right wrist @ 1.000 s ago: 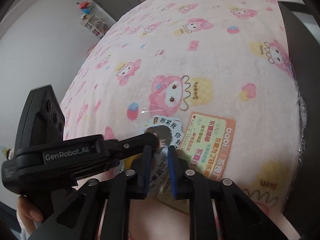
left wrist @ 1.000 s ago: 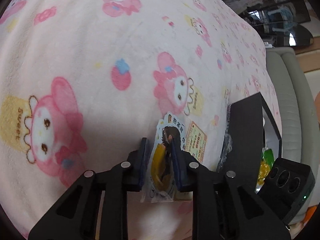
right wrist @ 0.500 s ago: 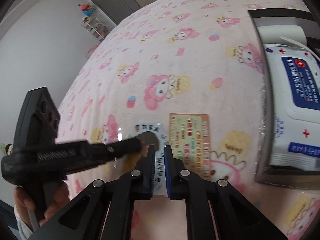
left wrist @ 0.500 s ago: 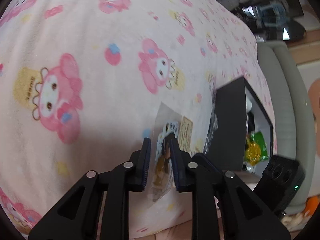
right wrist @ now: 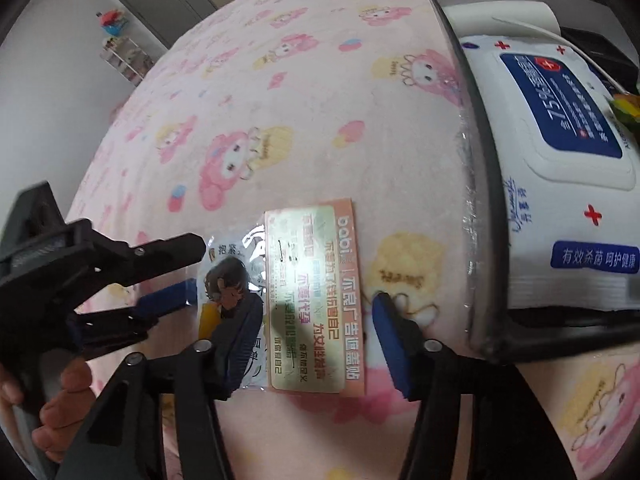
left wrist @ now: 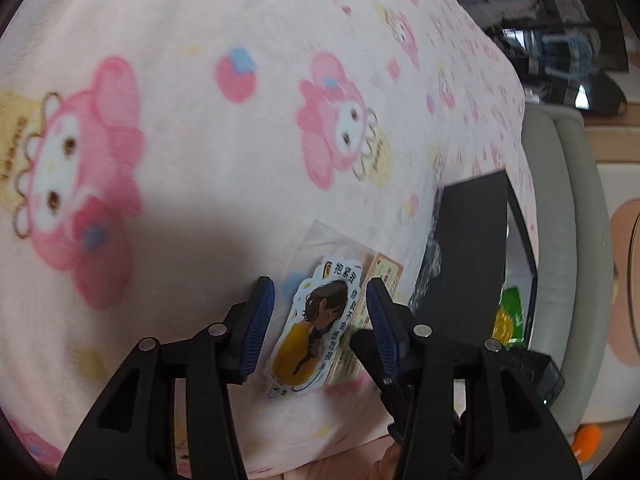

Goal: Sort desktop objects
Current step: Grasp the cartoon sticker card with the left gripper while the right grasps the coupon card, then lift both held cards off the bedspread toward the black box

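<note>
A cartoon sticker in a clear sleeve (left wrist: 316,328) (right wrist: 230,292) lies flat on the pink cartoon blanket (left wrist: 240,160), overlapping an orange printed card (left wrist: 382,276) (right wrist: 316,292). My left gripper (left wrist: 318,286) hovers over the sticker. Its jaws are opening and the blue pads stand clear of the sleeve on both sides. In the right wrist view the left gripper (right wrist: 196,268) reaches in from the left. My right gripper (right wrist: 312,304) is over the card, jaws opening, pads (right wrist: 390,332) not pressing on anything.
A black box (left wrist: 468,248) (right wrist: 486,220) stands just right of the card, holding a white wet-wipes pack (right wrist: 560,140) and a green and yellow packet (left wrist: 506,316). A grey cushion (left wrist: 568,240) lies beyond it. A person's hand (right wrist: 60,412) holds the left gripper.
Both grippers were shut on the sticker sleeve, holding it up. Both have now opened and the sleeve lies flat beside the card. The right view has shifted toward the black box.
</note>
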Action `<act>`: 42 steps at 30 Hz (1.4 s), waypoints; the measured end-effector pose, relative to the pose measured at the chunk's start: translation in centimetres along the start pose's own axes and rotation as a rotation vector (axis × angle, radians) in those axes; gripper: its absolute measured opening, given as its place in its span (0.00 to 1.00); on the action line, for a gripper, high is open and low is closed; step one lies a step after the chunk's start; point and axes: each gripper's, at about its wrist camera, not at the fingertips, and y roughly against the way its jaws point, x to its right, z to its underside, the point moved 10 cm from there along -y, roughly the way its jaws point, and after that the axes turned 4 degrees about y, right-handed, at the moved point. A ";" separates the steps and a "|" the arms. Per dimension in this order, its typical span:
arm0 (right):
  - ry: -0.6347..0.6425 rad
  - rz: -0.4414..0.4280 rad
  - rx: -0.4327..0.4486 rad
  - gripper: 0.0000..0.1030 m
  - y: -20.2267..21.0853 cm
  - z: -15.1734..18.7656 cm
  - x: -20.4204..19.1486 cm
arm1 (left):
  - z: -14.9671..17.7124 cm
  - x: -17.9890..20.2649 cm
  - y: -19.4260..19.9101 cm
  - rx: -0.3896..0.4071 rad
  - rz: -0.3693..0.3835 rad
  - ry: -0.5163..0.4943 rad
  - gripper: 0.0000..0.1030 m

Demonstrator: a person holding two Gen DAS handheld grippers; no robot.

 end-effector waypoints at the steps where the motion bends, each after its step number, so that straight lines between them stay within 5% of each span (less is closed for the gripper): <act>1: -0.001 -0.004 0.003 0.53 -0.1 0.0 0.2 | 0.4 0.0 -0.3 -0.007 -0.021 -0.015 0.40; 4: 0.012 0.001 0.010 0.55 -0.1 0.0 0.4 | 0.9 -0.3 -0.5 -0.002 -0.091 -0.062 0.20; 12: 0.000 -0.111 -0.006 0.49 2.7 1.8 0.4 | 4.8 -0.4 0.8 -0.064 -0.078 -0.080 0.20; 17: -0.001 -0.127 -0.033 0.49 5.4 5.1 1.2 | 8.4 -2.0 -0.4 -0.101 -0.156 -0.108 0.21; 27: -0.018 -0.119 0.014 0.49 6.5 4.8 3.6 | 7.5 -1.8 0.3 -0.049 -0.113 -0.070 0.26; 33: -0.010 -0.047 -0.067 0.49 3.9 6.7 4.7 | 8.2 -1.2 -0.6 -0.080 -0.094 -0.090 0.41; 40: -0.018 -0.121 -0.055 0.47 4.4 6.9 4.2 | 9.7 -0.2 -1.0 -0.055 -0.158 -0.198 0.30; 42: -0.016 -0.132 -0.049 0.40 5.3 7.0 4.1 | 10.0 0.3 -0.4 -0.055 -0.114 -0.185 0.29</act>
